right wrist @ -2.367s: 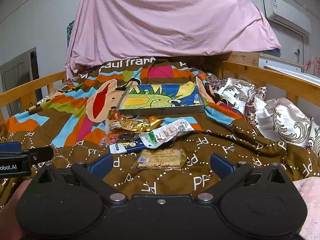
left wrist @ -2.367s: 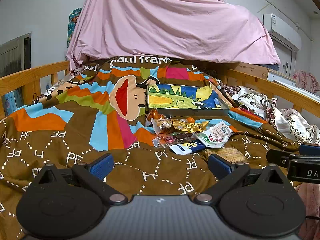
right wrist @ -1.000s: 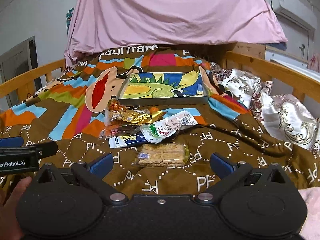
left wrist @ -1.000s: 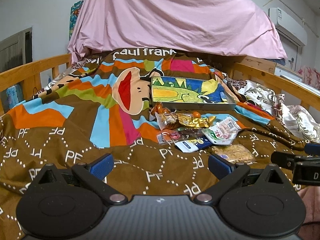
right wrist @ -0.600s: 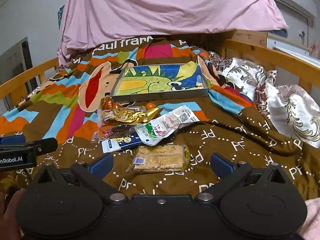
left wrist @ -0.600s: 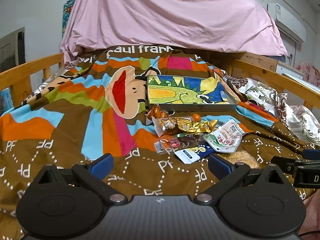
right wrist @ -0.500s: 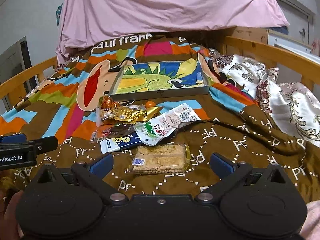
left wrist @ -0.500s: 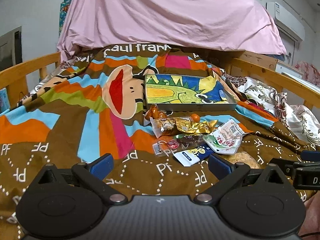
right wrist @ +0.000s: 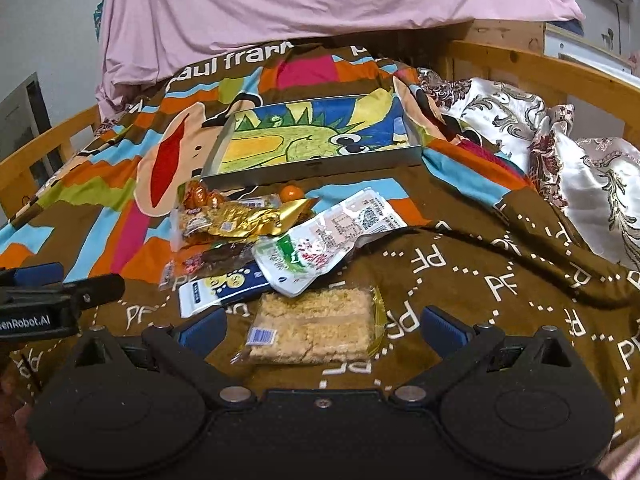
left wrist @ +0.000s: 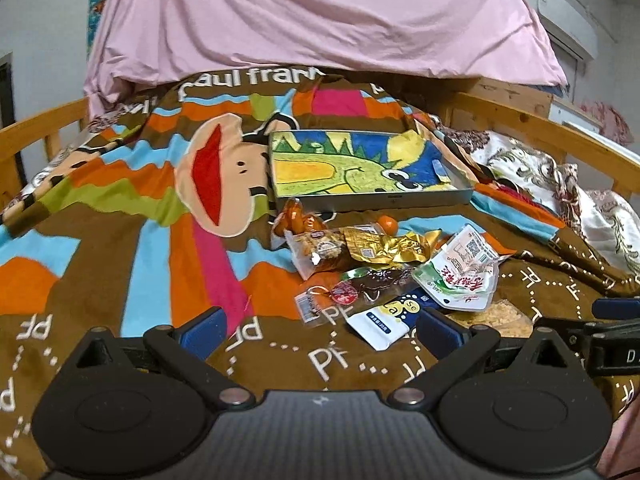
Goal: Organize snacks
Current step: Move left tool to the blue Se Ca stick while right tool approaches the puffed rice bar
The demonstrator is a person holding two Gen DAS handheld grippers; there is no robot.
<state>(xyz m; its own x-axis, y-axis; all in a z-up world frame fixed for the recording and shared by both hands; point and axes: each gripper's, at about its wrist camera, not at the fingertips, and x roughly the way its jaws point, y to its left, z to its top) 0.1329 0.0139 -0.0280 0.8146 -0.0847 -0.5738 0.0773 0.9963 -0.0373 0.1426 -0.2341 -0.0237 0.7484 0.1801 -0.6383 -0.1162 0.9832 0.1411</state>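
So the blanket (right wrist: 460, 280) takes up most of the view, with the dinosaur tin tray (right wrist: 316, 168) sitting empty at the far end. Snack pile (left wrist: 392, 264) is spread on the blanket just in front of the tray, nothing sorted yet. Right gripper (right wrist: 320, 330) has its jaws wide apart and empty, lined up either side of the crumbly bar packet (right wrist: 316, 330). Left gripper (left wrist: 320, 330) is spread and empty too. Looks like the approach step; next move is probably dropping down and pinching that bar.
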